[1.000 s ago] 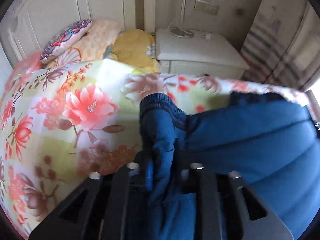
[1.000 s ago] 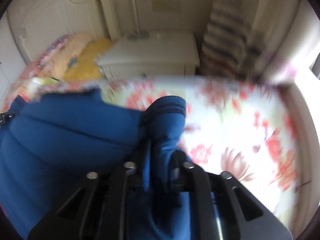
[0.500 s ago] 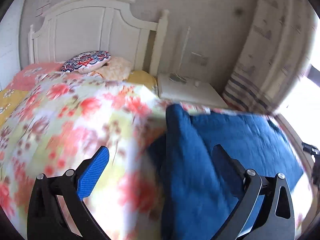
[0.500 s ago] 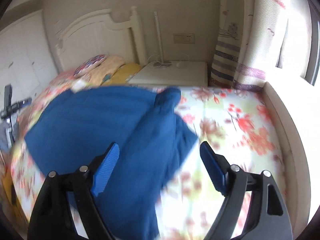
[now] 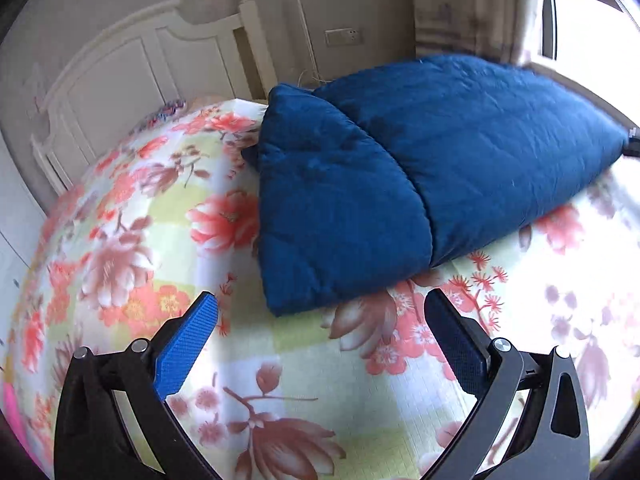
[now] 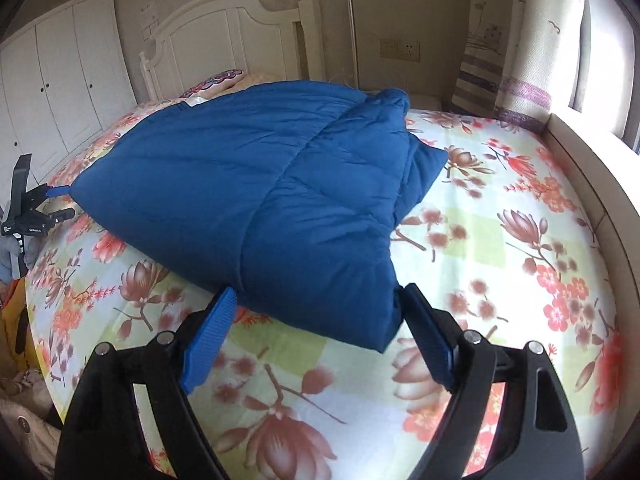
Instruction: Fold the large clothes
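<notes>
The blue jacket (image 5: 400,168) lies on the bed (image 5: 280,380), both sleeves folded in. Left tongs (image 5: 320,344) and right tongs (image 6: 316,332) gape, released, nothing held. Next, probably: grasp the hem and fold upward.

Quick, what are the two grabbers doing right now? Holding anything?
Left gripper: open, holding nothing; the blue jacket lies ahead of it.
Right gripper: open, holding nothing; the jacket's near corner sits between its fingers.

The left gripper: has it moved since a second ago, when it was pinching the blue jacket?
Yes. The left gripper has backed away from the jacket: its jaws have just opened, nothing is between them, and bare floral bedspread now shows before them.
</notes>
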Tool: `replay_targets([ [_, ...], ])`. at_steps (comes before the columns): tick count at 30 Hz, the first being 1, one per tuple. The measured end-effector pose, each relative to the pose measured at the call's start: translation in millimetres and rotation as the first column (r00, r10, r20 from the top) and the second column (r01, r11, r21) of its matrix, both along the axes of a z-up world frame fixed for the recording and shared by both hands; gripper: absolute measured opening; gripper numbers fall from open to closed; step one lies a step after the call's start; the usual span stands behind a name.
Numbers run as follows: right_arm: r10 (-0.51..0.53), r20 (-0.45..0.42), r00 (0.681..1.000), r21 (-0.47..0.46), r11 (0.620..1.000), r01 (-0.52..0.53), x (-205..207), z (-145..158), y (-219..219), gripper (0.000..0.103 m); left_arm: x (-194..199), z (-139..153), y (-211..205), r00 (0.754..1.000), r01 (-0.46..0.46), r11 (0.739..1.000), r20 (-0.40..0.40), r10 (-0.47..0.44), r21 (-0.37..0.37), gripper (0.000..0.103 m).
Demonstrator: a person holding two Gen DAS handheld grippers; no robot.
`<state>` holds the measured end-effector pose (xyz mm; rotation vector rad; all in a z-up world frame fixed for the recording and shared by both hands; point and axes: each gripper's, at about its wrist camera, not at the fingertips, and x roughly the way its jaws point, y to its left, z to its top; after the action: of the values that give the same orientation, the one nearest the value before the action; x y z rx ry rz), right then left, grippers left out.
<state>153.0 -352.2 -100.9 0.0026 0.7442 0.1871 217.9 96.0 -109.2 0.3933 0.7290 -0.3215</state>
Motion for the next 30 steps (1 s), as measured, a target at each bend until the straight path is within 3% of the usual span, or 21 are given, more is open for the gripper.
replay_targets([
  [4,-0.003,0.007,1.0,-0.009,1.0,0.003,8,2,1,0.083,14,-2,-16,0.999,0.036,0.998,-0.007,-0.036,0.054,0.099],
  [6,0.005,0.019,1.0,-0.008,1.0,-0.005,6,3,2,0.076,21,-4,-20,0.998,0.067,0.997,-0.025,-0.066,0.048,0.099],
  [7,0.012,0.029,1.0,-0.009,1.0,-0.012,4,3,2,0.071,23,-5,-22,0.994,0.103,0.994,-0.031,-0.102,0.029,0.084],
  [9,0.023,0.053,0.998,-0.026,0.999,-0.022,-1,6,7,0.048,22,-5,-26,0.991,0.126,0.992,-0.035,-0.126,0.007,0.06],
  [10,0.027,0.061,0.998,-0.034,0.999,-0.025,-4,7,10,0.042,18,-2,-27,0.99,0.141,0.99,-0.019,-0.141,-0.009,0.047],
  [13,0.034,0.059,0.998,-0.067,0.997,-0.03,-13,10,18,0.03,1,3,-31,0.989,0.148,0.989,0.026,-0.149,0.016,0.034],
  [17,0.066,0.054,0.996,-0.056,0.996,-0.063,-49,17,19,0.027,-32,14,-24,0.985,0.17,0.985,0.031,-0.171,0.019,0.032],
  [23,0.111,0.042,0.993,-0.014,0.994,-0.11,-157,16,14,0.025,-124,12,-5,0.965,0.263,0.961,0.002,-0.264,0.082,0.032],
  [27,0.097,0.045,0.994,0.022,0.995,-0.098,-219,3,19,0.025,-168,4,4,0.967,0.253,0.965,0.008,-0.254,0.063,0.033],
  [30,0.076,0.054,0.996,0.045,0.996,-0.078,-239,-4,17,0.027,-185,-5,9,0.972,0.232,0.971,0.015,-0.233,0.047,0.034],
])
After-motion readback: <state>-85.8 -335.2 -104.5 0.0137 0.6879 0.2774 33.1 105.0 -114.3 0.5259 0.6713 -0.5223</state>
